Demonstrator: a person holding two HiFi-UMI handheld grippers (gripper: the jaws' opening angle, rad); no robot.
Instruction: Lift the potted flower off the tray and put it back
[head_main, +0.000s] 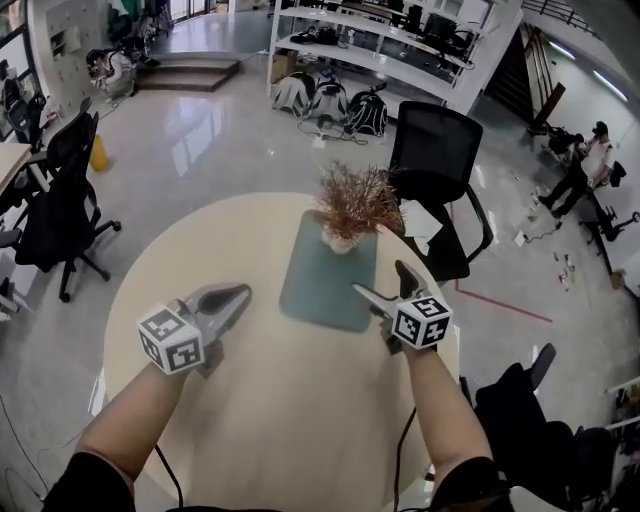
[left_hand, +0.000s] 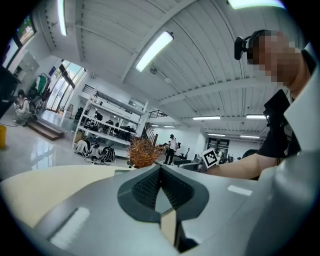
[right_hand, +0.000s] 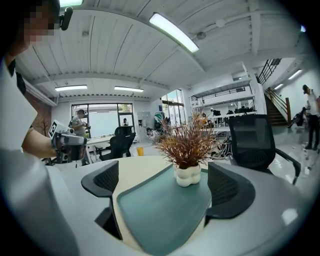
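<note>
The potted flower (head_main: 350, 208), dry brown sprigs in a lumpy white pot (right_hand: 187, 176), stands upright at the far end of the teal tray (head_main: 322, 285) on the round beige table (head_main: 190, 250). My right gripper (head_main: 381, 281) hovers at the tray's near right corner, open, with nothing between its pads (right_hand: 226, 189); the pot sits well ahead of them. My left gripper (head_main: 236, 295) is over bare table left of the tray, shut and empty, its pads (left_hand: 150, 186) meeting. From the left gripper view the flower (left_hand: 144, 152) rises beyond the jaws.
A black office chair (head_main: 436, 152) stands just behind the table's far right edge. More black chairs (head_main: 60, 205) are on the floor to the left. White shelving (head_main: 385, 45) with bags under it lines the back. A person (head_main: 588, 160) stands at far right.
</note>
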